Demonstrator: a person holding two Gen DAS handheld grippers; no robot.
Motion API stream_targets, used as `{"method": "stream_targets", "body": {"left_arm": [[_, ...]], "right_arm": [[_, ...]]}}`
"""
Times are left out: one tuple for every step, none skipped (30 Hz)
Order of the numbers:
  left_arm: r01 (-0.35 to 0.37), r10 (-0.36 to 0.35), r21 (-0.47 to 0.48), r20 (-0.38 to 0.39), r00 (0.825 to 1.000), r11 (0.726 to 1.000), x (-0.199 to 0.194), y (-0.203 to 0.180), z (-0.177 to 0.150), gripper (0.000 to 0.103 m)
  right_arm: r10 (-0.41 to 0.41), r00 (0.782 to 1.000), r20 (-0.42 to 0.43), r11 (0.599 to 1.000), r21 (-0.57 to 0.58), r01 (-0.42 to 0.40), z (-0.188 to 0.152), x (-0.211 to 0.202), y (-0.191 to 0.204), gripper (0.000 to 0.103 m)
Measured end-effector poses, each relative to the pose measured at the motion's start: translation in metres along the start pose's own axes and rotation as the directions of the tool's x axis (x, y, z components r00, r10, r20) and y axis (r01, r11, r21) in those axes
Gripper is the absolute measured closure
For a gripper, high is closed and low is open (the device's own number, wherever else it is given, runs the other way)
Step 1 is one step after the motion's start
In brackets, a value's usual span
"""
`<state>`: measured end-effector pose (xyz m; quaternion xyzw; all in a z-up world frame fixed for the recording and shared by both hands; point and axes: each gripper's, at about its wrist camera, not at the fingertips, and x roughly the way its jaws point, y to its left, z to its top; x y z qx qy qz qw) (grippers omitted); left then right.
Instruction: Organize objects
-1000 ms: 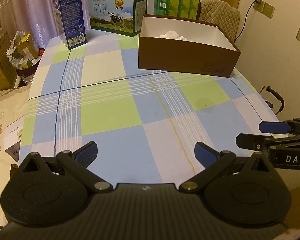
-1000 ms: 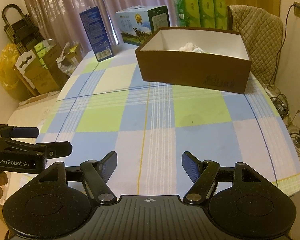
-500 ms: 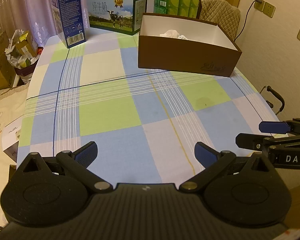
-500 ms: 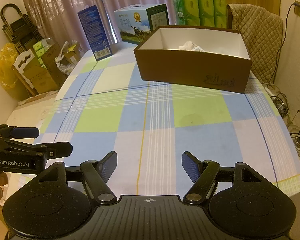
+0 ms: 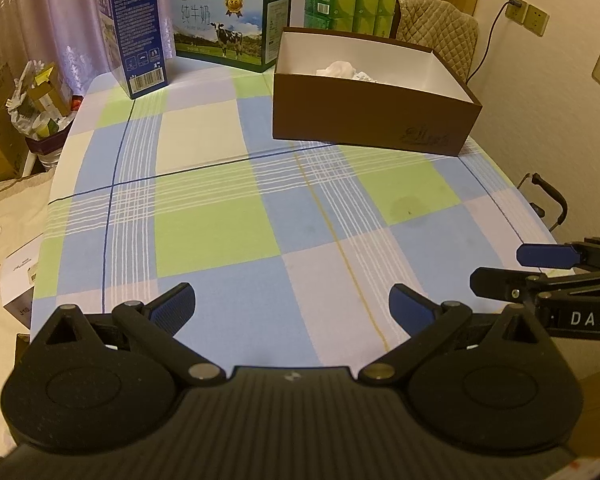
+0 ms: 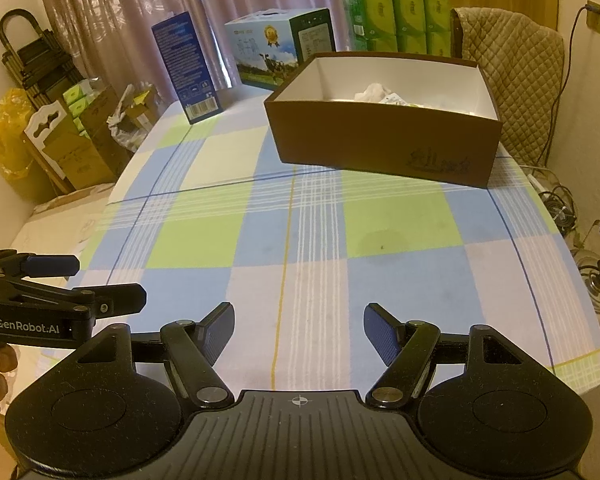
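From the left wrist view, we find our left hand-held gripper (image 5: pixel 291 303) spread and holding nothing above the checked-cloth table (image 5: pixel 216 236), while the open brown cardboard box (image 5: pixel 370 114) with crumpled white items sits at the far end. From the right wrist view, our right hand-held gripper (image 6: pixel 299 330) is likewise spread and bare; "GenRobot.AI" reads on the neighbouring tool. We judge no pick is under way, so the next move calls for choosing a loose object.

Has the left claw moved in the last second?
Yes. In its own view the brown box and blue carton sit slightly higher and nearer centre than before, so the left claw tilted or shifted slightly; jaws unchanged, open.
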<state>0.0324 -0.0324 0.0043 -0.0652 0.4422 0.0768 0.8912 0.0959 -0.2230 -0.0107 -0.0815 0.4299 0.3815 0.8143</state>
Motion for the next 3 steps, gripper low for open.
{"method": "stream_targets", "body": {"left_arm": [[0.000, 0.000, 0.001, 0.001, 1.000, 1.000, 0.0003, -0.0006, 0.0006, 0.001], [0.001, -0.001, 0.003, 0.001, 1.000, 1.000, 0.0005, -0.0012, 0.0011, 0.001], [0.002, -0.002, 0.004, 0.000, 1.000, 1.000, 0.0006, -0.0017, 0.0014, 0.001]], "right_arm": [[0.000, 1.000, 0.000, 1.000, 0.001, 0.000, 0.0003, 0.0001, -0.0003, 0.034], [0.000, 1.000, 0.000, 1.000, 0.001, 0.000, 0.0001, -0.0002, -0.0005, 0.034], [0.000, 1.000, 0.001, 1.000, 0.001, 0.000, 0.0003, 0.0000, -0.0006, 0.034]]}}
